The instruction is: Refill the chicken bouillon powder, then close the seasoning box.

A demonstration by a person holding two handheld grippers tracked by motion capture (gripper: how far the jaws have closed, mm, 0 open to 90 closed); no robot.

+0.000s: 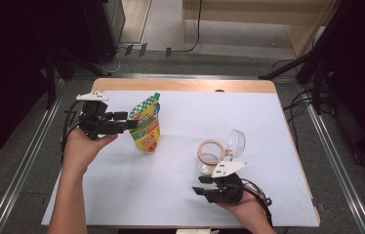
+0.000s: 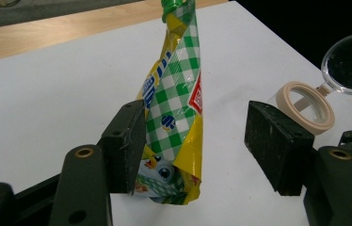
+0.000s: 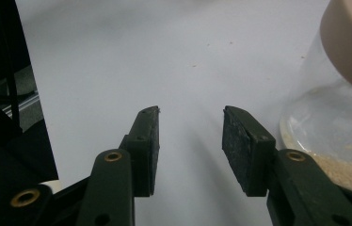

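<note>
- The right gripper [image 1: 205,187] lies nearest the camera in the high view, held in the person's right hand [image 1: 244,207] on the near side of the glass jar [image 1: 210,157]; its jaws are spread with only white table surface between them, and the right gripper view shows the jar just beside its right jaw, apart from it.
- The glass jar stands on the white table [image 1: 249,117] with a beige rim, a little pale powder at its bottom, and a clear hinged lid [image 1: 236,142] flipped open on its far right side.
- To the left of the jar, and a little farther off, a green-checked and yellow refill pouch [image 1: 146,126] stands upright with its green cap on top.
- The left gripper [image 1: 132,124], held in the left hand [image 1: 84,144], reaches the pouch from the side away from the jar. Its jaws are spread around the pouch: in the left gripper view the left jaw touches the pouch [image 2: 176,108], the right jaw stands clear of it.
</note>
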